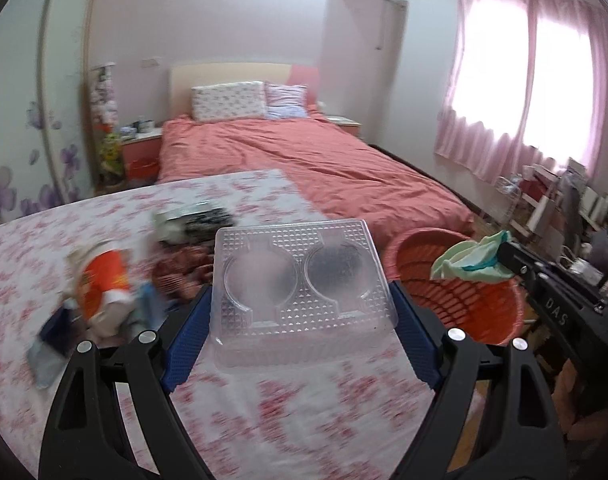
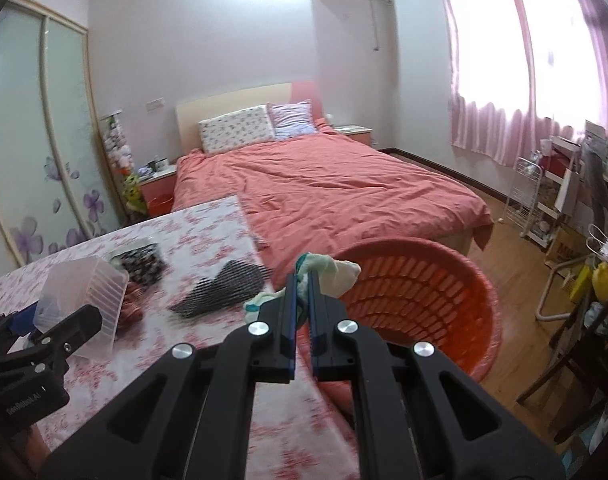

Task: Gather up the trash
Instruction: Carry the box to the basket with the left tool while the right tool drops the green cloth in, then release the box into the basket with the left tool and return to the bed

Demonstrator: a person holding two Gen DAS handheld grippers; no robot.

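Note:
My left gripper (image 1: 300, 312) is shut on a clear plastic tray (image 1: 300, 276) with two round hollows, held above the floral table (image 1: 264, 420). It also shows in the right wrist view (image 2: 84, 304). My right gripper (image 2: 301, 280) is shut on a crumpled pale green and white wrapper (image 2: 332, 272), held at the near rim of the orange basket (image 2: 424, 300). In the left wrist view the wrapper (image 1: 472, 258) hangs over the basket (image 1: 464, 292).
More trash lies on the table: an orange cup (image 1: 102, 284), a black patterned packet (image 2: 142, 262), a black mesh piece (image 2: 224, 286), a brown item (image 2: 130, 312). A red bed (image 2: 324, 192) is behind. Shelves and a chair (image 2: 576, 320) stand right.

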